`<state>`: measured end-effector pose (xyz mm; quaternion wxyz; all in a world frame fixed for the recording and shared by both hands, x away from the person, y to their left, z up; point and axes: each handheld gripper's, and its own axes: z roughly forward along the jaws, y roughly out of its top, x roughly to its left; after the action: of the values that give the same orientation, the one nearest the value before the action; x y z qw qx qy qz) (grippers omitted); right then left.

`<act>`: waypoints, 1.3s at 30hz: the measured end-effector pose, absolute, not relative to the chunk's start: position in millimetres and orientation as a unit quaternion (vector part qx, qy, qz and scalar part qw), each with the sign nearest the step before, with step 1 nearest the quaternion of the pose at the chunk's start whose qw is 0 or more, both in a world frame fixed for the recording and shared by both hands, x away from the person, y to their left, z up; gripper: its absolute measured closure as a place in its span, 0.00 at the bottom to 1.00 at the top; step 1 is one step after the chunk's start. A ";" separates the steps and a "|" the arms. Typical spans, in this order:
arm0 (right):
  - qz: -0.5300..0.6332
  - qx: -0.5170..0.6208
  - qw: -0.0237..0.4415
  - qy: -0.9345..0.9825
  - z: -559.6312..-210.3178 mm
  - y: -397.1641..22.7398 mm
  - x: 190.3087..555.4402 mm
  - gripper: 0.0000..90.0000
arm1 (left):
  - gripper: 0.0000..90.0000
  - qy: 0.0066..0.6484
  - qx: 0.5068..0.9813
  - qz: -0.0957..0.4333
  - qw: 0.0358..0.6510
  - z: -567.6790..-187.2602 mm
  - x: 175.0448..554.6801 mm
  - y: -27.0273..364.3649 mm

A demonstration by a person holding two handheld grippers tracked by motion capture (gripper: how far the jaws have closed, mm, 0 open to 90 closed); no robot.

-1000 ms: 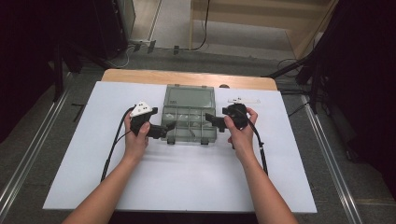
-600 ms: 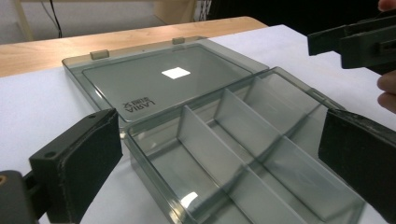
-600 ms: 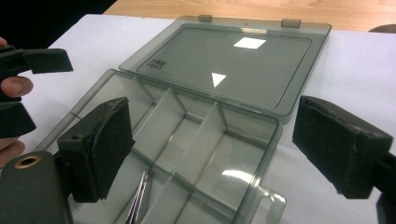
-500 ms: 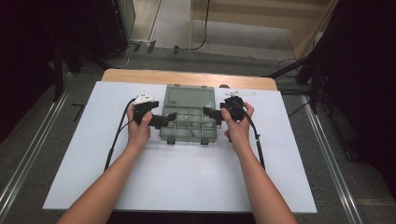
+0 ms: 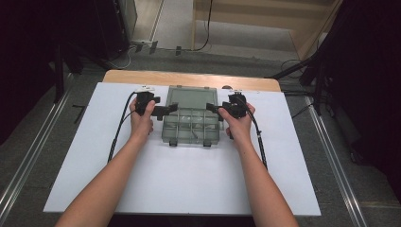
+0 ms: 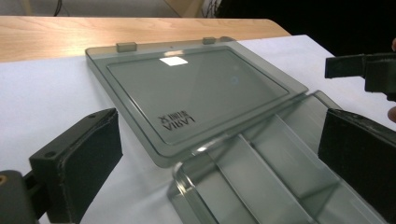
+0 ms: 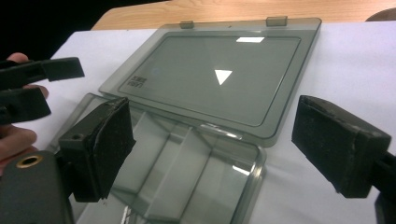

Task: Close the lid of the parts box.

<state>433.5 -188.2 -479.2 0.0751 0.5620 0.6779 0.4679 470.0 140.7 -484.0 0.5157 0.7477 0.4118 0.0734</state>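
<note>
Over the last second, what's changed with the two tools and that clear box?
Both hands slid away from the person along the box's sides: the left tool and right tool now sit near the hinge, beside the flat-lying lid. Nothing was gripped or released. The organizer box stayed put, open, and both tools' jaws stayed apart.

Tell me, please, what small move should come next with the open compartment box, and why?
Probably bring both grippers to the far edge of the lid and start folding it over the tray. The lid lies flat open on the white sheet, and the left gripper and right gripper flank the hinge line with jaws open, holding nothing.
</note>
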 end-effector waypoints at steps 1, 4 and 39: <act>0.469 0.565 0.073 0.675 -480.7 -188.5 435.1 0.15 | 0.00 0.414 0.746 0.071 0.517 -484.1 472.6 140.3; 0.473 0.573 0.061 0.667 -485.5 -189.7 440.3 0.19 | 0.05 0.430 0.745 0.066 0.506 -485.6 479.6 137.3; 0.438 0.616 0.025 0.654 -513.0 -191.8 481.3 0.48 | 0.39 0.530 0.716 0.027 0.454 -508.2 507.6 126.2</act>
<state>481.3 -191.8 -513.0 0.0254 0.6157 0.6543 0.4384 507.6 126.2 -508.2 0.4543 0.7158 0.5296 0.0275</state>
